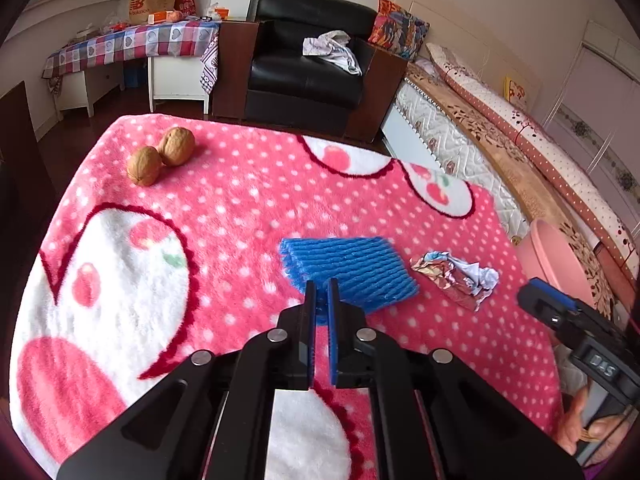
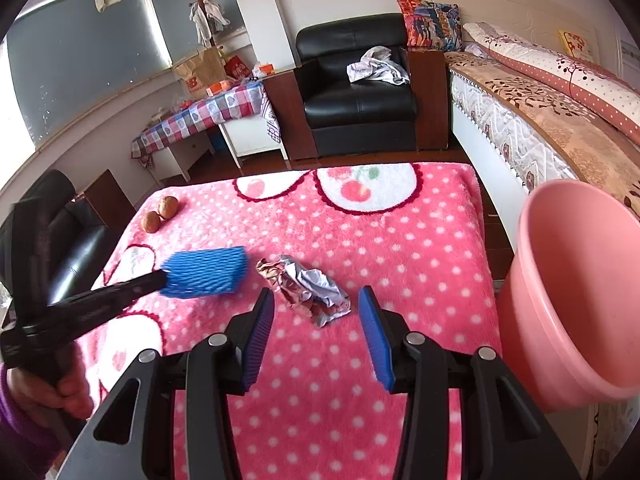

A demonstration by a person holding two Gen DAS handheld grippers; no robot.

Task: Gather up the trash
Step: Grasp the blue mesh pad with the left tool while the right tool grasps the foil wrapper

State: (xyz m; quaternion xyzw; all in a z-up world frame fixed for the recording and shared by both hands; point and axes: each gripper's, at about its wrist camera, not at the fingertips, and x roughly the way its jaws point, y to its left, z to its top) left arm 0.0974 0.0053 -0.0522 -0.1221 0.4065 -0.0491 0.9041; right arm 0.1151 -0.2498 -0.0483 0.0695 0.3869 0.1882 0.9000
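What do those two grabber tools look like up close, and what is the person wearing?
Each is black plastic. The left gripper and right gripper both have two flat fingers lined with ribbed blue pads, joined by angular black links with round silver pins. A purple sleeve shows at the wrist.

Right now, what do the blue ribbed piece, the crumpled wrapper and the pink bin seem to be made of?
Blue ribbed piece: likely soft foam netting, matte, with an open ridged mesh. Crumpled wrapper: probably metallised foil or film, shiny, sharply creased. Pink bin: apparently moulded plastic, smooth, with a slight sheen.
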